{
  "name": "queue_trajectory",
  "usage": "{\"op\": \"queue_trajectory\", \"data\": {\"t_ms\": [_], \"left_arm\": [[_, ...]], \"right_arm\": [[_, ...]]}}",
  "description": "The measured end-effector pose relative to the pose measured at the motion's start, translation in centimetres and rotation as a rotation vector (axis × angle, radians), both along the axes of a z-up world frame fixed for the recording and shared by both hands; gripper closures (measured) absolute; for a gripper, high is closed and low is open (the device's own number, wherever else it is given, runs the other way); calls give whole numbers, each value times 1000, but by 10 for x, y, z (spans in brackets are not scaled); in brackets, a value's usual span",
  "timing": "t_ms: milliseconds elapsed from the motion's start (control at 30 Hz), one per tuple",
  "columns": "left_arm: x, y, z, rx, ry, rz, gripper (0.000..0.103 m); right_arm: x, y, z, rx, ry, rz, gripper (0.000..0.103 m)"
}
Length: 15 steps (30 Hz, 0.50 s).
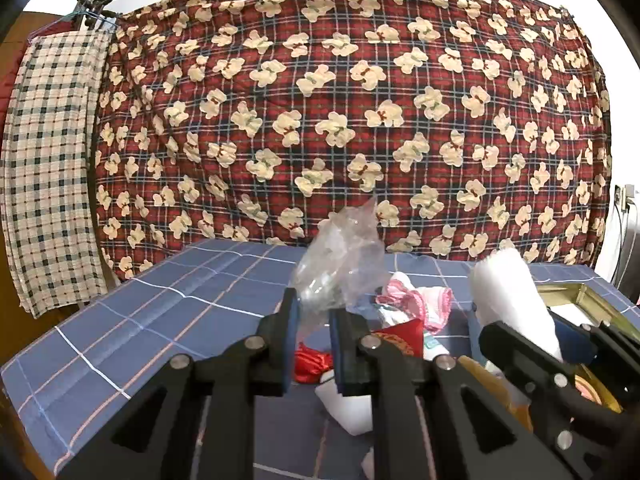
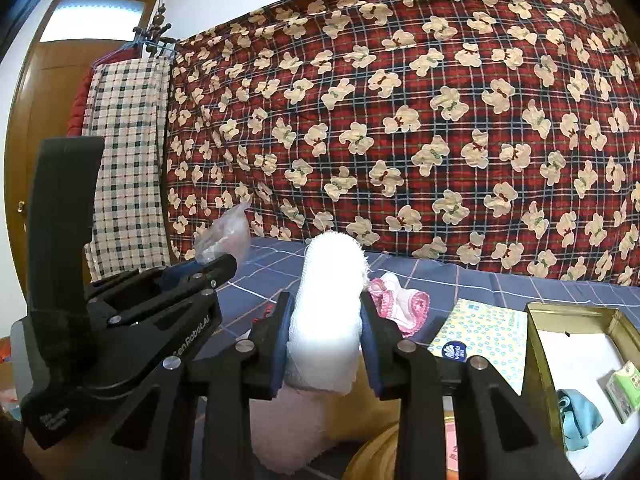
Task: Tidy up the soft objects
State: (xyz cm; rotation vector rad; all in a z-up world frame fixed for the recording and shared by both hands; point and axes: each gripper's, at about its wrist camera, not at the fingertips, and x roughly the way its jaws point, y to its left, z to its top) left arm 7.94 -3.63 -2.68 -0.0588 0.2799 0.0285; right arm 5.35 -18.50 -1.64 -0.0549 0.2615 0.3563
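Note:
My left gripper [image 1: 314, 320] is shut on a crumpled clear plastic bag [image 1: 340, 264] and holds it above the blue checked table [image 1: 160, 312]. It also shows in the right wrist view [image 2: 218, 266] with the bag [image 2: 226, 236]. My right gripper [image 2: 326, 320] is shut on a white rolled cloth [image 2: 328, 312], upright between the pads; the roll shows in the left wrist view [image 1: 512, 300]. A pink-and-white knitted item [image 1: 424, 300] [image 2: 400, 304], a red fabric piece [image 1: 312, 364] and a red pouch [image 1: 400, 340] lie on the table.
A gold open tin box [image 2: 536, 344] stands at the right, holding a blue cloth [image 2: 576, 416] and a green packet [image 2: 624, 392]. A dotted tissue pack [image 2: 488, 340] lies beside it. A red bear-print quilt [image 1: 340, 100] hangs behind. White paper [image 1: 348, 404] lies near me.

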Motion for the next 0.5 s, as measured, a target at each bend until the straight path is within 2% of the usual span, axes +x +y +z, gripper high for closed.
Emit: {"op": "queue_trajectory", "data": {"t_ms": [400,500], "left_arm": [[0,-15,-1,-42,25,-46,90],[-2,-24,-1,-30,21,-63,90]], "right_arm": [[3,-20,0,17,10,-42,68],[3,-26,0,23,12,-54,68]]}}
